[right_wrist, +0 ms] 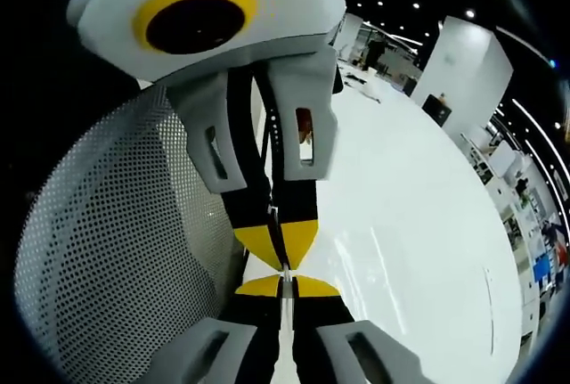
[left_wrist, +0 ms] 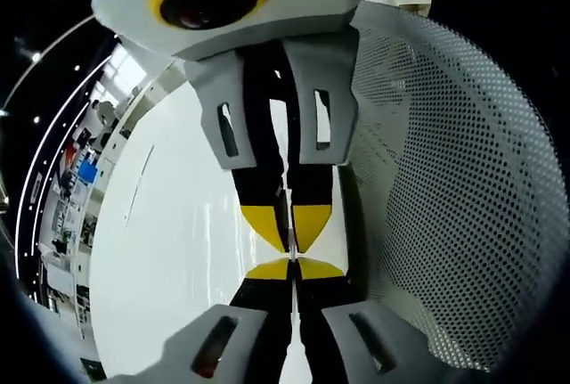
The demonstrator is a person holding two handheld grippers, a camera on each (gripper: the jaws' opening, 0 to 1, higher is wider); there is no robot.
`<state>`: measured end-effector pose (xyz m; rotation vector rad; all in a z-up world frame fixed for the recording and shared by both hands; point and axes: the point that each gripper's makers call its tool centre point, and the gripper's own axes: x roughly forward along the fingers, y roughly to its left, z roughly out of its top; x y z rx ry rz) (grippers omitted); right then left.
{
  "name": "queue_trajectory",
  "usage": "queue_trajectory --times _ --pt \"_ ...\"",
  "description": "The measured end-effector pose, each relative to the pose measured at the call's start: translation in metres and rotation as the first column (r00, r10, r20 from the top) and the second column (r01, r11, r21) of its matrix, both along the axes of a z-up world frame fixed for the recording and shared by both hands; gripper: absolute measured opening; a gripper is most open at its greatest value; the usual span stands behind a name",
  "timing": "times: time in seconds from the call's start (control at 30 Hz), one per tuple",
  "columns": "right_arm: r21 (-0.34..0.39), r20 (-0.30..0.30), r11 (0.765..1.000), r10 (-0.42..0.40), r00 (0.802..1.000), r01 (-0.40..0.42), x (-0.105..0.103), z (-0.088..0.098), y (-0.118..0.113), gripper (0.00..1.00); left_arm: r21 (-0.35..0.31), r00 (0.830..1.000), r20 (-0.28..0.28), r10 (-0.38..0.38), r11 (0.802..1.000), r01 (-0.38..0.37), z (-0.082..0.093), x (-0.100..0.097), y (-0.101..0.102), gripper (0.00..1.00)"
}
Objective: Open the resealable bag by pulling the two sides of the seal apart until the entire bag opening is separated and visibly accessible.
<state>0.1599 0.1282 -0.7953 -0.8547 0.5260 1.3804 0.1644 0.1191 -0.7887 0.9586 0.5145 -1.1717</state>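
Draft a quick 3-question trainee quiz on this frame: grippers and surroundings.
1. True or false: the left gripper and the right gripper point at each other, nearly tip to tip, above the white table.
2. In the left gripper view, where is the perforated white panel relative to the two grippers? A) to the right of them B) to the left of them C) clamped between them
3. Fill in: the yellow-tipped jaws of both grippers are ____.

Key: 1 true; 2 A; 3 shut.
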Motion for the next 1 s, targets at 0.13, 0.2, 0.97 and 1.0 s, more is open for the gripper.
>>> queue_trajectory --times 0.13,0.2,0.97,1.0 --pt "-0.005 0.001 1.0 0.003 1.0 -0.003 0.0 -0.001 -0.002 0.0 -0.015 1.0 -0.016 0.007 1.0 -0.007 -0.001 0.0 0.001 0.0" --pt "-0.007 -0.002 1.0 0.004 1.0 -0.004 0.0 -0.001 -0.003 0.0 -0.017 1.0 -0.019 0.006 1.0 -0.006 -0.002 0.0 0.001 0.0" --pt "-0.038 -0.008 0.999 -0.023 1.0 0.023 0.003 -0.007 -0.024 0.0 -0.016 1.0 -0.02 0.021 1.0 -0.021 -0.001 0.0 0.006 0.0" --pt "-0.039 -0.01 0.999 -0.026 1.0 0.026 0.003 -0.008 -0.026 0.0 -0.016 1.0 -0.023 0.02 1.0 -0.02 -0.002 0.0 0.006 0.0"
